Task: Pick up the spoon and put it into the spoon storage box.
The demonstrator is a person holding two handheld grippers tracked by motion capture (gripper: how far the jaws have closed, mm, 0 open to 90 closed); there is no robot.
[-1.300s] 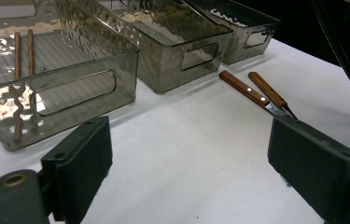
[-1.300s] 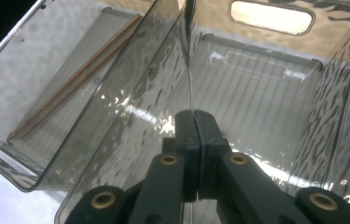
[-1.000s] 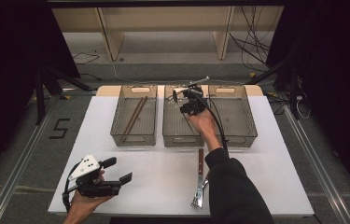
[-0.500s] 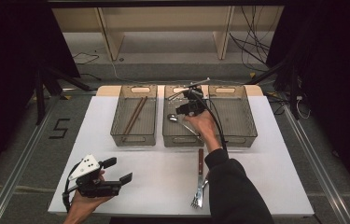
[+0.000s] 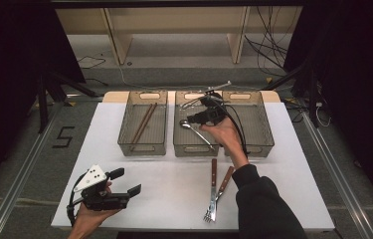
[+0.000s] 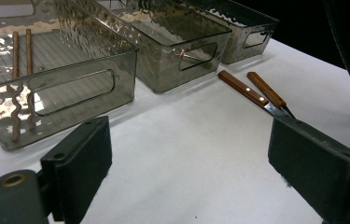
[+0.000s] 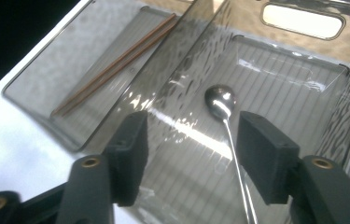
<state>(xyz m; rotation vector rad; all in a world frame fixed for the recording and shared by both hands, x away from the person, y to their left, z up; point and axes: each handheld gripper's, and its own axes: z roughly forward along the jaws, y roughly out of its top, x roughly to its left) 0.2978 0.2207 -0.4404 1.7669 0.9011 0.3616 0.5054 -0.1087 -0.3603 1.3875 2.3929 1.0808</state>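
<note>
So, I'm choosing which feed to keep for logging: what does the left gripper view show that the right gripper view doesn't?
The left gripper view has the two wooden-handled utensils lying on the white table and the third bin. The right gripper view has the spoon lying in the middle bin, between the right gripper's open jaws. Both share the chopsticks in the first bin, and the middle bin.
</note>
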